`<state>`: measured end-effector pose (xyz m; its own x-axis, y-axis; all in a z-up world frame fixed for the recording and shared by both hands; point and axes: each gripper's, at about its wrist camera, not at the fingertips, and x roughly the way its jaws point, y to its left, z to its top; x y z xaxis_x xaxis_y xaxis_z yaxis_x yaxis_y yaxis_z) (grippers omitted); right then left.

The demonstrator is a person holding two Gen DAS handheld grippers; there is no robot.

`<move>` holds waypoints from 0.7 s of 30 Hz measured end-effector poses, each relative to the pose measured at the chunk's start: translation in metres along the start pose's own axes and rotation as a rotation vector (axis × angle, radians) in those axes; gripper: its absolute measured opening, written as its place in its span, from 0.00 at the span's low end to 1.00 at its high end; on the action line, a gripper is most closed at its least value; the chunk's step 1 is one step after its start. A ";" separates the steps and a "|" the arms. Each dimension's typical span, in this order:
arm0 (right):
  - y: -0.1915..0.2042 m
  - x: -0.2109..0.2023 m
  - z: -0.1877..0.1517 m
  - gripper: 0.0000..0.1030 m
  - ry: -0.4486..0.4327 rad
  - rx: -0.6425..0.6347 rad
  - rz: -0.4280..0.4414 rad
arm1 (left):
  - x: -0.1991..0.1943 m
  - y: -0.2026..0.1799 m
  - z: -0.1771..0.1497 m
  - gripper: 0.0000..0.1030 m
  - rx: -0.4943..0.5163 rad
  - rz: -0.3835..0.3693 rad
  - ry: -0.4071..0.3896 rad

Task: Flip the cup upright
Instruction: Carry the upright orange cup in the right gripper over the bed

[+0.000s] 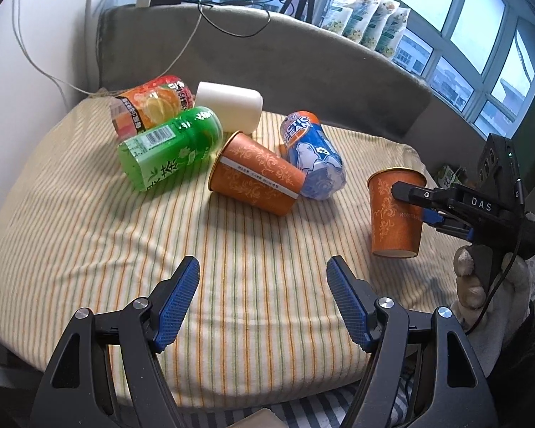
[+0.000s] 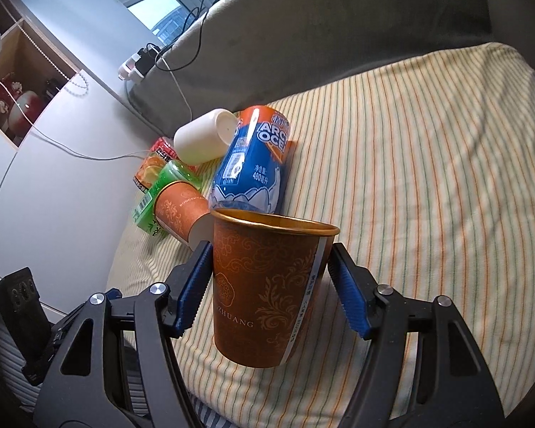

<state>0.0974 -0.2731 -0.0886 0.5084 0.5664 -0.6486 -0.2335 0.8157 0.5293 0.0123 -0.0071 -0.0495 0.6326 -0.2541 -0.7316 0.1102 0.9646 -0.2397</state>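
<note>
An orange paper cup (image 1: 396,214) (image 2: 267,292) with gold rim stands mouth-up at the right of the striped cushion (image 1: 232,249), its base at or just above the cloth. My right gripper (image 2: 269,278) (image 1: 406,196) is shut on it, blue pads against both sides. A second orange paper cup (image 1: 256,174) (image 2: 180,214) lies on its side mid-cushion. A white cup (image 1: 228,105) (image 2: 205,135) also lies on its side behind it. My left gripper (image 1: 264,299) is open and empty over the cushion's front edge.
A green bottle (image 1: 167,148), an orange-labelled bottle (image 1: 149,107) and a blue Arctic Ocean bottle (image 1: 312,153) (image 2: 253,164) lie around the tipped cups. A grey backrest (image 1: 267,53) with cables and a power strip runs behind. A white wall is at the left.
</note>
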 end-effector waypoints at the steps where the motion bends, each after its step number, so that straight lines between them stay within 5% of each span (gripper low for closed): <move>1: 0.002 -0.001 0.001 0.67 -0.006 -0.007 -0.005 | -0.001 -0.001 0.000 0.72 0.002 0.001 -0.001; 21: 0.018 -0.008 0.011 0.67 -0.140 -0.164 -0.147 | -0.004 -0.007 -0.003 0.72 0.017 0.009 -0.016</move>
<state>0.0983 -0.2643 -0.0682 0.6536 0.4280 -0.6242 -0.2742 0.9026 0.3317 0.0069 -0.0133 -0.0468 0.6457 -0.2447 -0.7234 0.1174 0.9678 -0.2226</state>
